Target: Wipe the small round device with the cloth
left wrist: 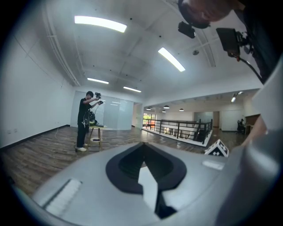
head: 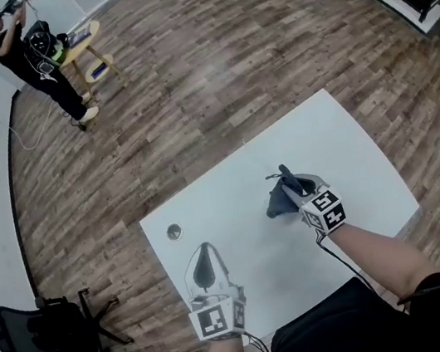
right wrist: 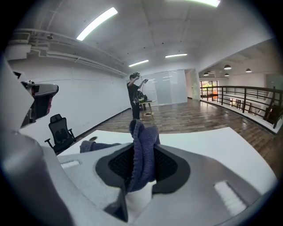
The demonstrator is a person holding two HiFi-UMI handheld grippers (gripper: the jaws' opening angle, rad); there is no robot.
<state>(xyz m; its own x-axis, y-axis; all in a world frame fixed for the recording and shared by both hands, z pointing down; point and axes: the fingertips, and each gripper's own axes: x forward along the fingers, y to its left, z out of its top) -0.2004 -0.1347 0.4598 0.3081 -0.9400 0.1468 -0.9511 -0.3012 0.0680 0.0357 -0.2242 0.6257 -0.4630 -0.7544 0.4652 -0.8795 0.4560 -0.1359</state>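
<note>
Cloth pinched, device not yet touched

The right claw (head: 292, 183) is clamped nearly closed on a fold of the dark blue cloth (right wrist: 143, 142), which bunches above the white table (head: 340, 141). The left claw (head: 207, 254) is closed and empty. The small round device (head: 174, 232) lies loose near the table's left edge, well apart from the cloth. With nothing steadying it, a wipe may push it off, or the narrow fold may slip free.

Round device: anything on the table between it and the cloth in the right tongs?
Nothing visible. Only bare table lies between the small round device and the cloth clamped in the right tongs. The left tongs, shut and empty, sit just off that line.
</note>
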